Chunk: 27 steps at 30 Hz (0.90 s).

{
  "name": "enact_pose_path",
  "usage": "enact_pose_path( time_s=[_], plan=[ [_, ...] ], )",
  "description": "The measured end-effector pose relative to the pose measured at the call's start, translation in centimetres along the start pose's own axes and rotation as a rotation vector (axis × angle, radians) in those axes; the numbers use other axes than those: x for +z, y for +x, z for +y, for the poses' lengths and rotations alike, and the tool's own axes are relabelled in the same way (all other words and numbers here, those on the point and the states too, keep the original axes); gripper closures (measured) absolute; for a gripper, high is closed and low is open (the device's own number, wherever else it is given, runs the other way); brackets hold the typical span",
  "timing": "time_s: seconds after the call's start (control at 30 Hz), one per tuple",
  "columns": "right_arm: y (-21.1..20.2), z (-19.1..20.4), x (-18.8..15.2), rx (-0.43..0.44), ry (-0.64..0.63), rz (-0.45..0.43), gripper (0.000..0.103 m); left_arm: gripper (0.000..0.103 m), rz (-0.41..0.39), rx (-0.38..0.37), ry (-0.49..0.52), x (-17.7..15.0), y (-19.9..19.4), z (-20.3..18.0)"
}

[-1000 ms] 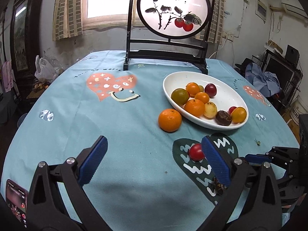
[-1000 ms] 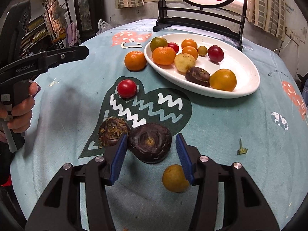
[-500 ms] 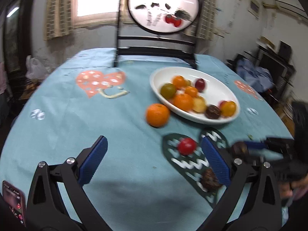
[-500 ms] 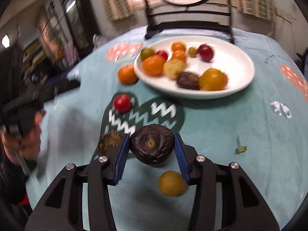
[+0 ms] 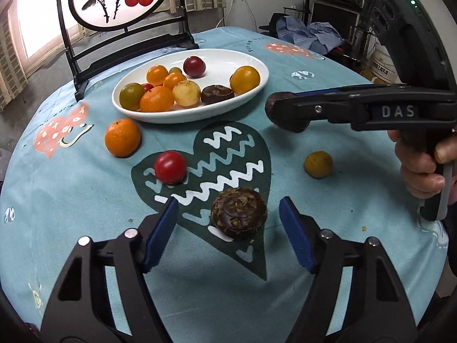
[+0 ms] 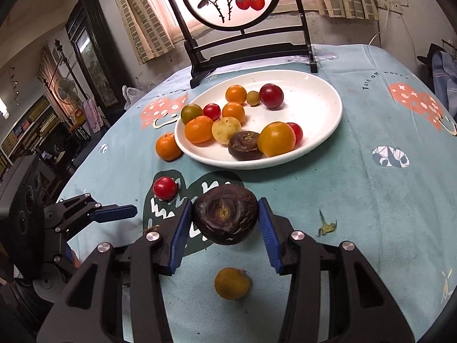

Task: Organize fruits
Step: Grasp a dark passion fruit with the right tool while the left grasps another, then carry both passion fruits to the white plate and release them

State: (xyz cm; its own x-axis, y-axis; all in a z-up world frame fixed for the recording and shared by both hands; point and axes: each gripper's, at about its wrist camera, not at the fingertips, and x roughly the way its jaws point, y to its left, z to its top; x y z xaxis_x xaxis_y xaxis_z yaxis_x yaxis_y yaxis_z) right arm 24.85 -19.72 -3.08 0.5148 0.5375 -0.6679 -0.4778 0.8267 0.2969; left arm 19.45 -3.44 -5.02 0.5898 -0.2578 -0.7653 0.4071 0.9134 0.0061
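I saw the blue tablecloth [image 6: 371, 200] with the big white plate [image 6: 320, 91] full of fruit. My right claw [image 6: 224, 220] squeezed a dark brown fruit [image 6: 225, 214] up off the cloth. My left claw [image 5: 228, 228] was wide open, holding nothing, around another brown fruit [image 5: 238, 217] on the cloth. A red tomato [image 5: 170, 167] sat near.

The round table under a light-blue printed cloth [image 5: 71, 200] carries a white oval plate [image 5: 257, 65]. Near the plate lie an orange mandarin [image 5: 122, 137], red tomato [image 5: 170, 167], brown knobbly fruit [image 5: 238, 217] and small yellow fruit [image 5: 318, 164].
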Motion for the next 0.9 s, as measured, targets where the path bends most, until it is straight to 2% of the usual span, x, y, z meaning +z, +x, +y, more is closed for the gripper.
enact_pose_path(
  time_s=[0.13,0.27,0.43,0.6,0.73,0.9],
  plan=[
    [0.1,0.2,-0.1,-0.006,-0.008,0.001,0.056,0.057,0.043,-0.023,0.022,-0.3,0.8,-0.5],
    [0.1,0.2,-0.1,-0.009,-0.007,0.001,0.056,0.058,0.037,0.009,0.053,-0.5,1.0,-1.1],
    [0.1,0.2,-0.1,-0.011,-0.011,-0.001,0.056,0.058,0.033,-0.002,0.033,-0.4,0.9,-0.9],
    [-0.2,0.2,0.1,-0.016,-0.017,-0.023,0.056,0.058,-0.034,-0.027,0.000,0.5,-0.5,-0.4],
    [-0.5,-0.4,1.3,-0.025,0.010,-0.099,0.056,0.058,-0.107,-0.035,-0.052,3.2,-1.7,0.8],
    [0.5,-2.1,4.5,-0.094,0.070,-0.199,0.056,0.058,-0.157,0.061,-0.138,8.8,-0.1,3.8]
  ],
)
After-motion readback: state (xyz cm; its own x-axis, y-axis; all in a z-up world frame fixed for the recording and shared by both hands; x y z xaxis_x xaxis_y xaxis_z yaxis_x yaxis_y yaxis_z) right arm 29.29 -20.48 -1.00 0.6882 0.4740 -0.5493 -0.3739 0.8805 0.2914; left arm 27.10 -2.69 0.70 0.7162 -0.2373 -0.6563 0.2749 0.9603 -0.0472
